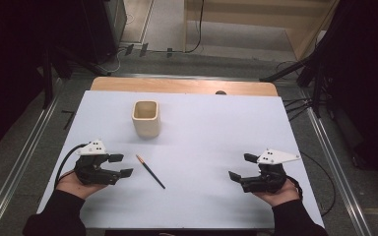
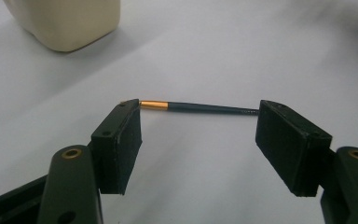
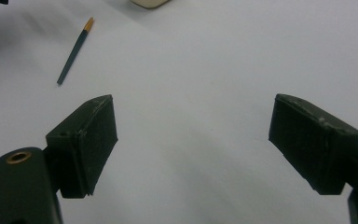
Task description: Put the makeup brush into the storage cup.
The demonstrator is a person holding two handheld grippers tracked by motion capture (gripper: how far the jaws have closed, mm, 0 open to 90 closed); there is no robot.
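High view: we see the brush (image 1: pixel 150 171) lying flat on the white desk (image 1: pixel 202 147), lower centre of the frame, just beside our left tongs (image 1: pixel 119 165), which stand apart. Above it, upper centre-left, the cream cup (image 1: pixel 145 118) stands upright; we cannot see anything in it. Our right tongs (image 1: pixel 240 167), lower right, stand apart too.

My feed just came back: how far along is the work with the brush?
Nothing looks done: the thin dark brush with the gold ferrule lies flat on the white table, apart from the cream square cup. The left gripper, jaws open, sits beside it; the right gripper idles open. Grasping remains.
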